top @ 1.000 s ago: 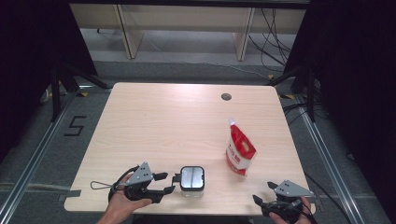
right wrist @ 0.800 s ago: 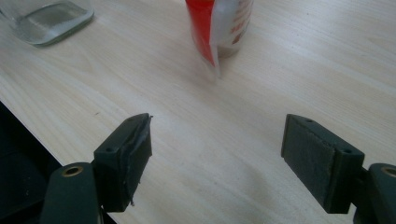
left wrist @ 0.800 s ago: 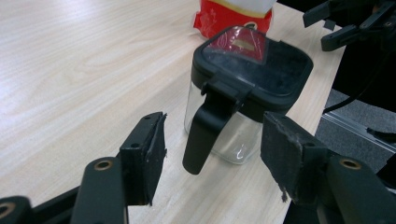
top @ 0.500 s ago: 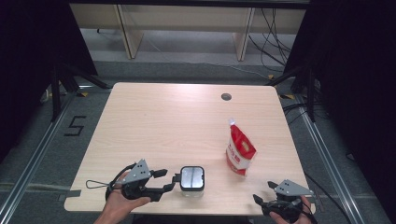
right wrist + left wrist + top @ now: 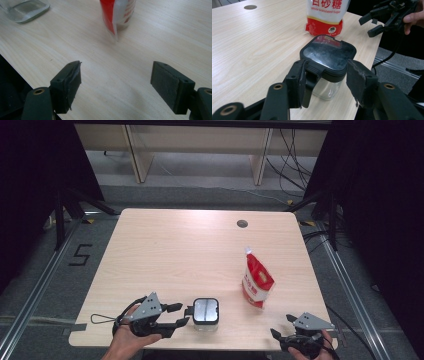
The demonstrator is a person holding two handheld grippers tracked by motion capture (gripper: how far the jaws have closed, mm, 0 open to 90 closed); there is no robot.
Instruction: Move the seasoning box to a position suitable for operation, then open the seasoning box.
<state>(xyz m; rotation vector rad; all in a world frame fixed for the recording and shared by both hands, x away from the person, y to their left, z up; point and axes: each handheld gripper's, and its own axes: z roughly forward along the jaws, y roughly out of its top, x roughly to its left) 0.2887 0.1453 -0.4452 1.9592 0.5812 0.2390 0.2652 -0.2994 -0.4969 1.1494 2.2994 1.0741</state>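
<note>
A small clear glass jar point(image 5: 206, 312) with a black square lid stands near the table's front edge. My left gripper point(image 5: 181, 314) lies level just left of it. In the left gripper view its jaws point(image 5: 325, 72) have just been closing and straddle the black latch on the near side of the jar point(image 5: 329, 53); the pads do not visibly press on it. A red and white sugar pouch point(image 5: 257, 281) stands upright to the right. My right gripper point(image 5: 281, 325) hovers open at the front right corner, with nothing but bare wood between its pads point(image 5: 67, 80).
The wooden table point(image 5: 175, 250) has a round cable hole point(image 5: 242, 224) at the back right. The pouch point(image 5: 117, 15) and the jar's base point(image 5: 25, 8) lie ahead of the right gripper. Dark curtains, floor rails and shelf legs surround the table.
The left gripper has lifted slightly and its jaws have narrowed around the jar's latch side. The right gripper, jar and pouch have not moved.
</note>
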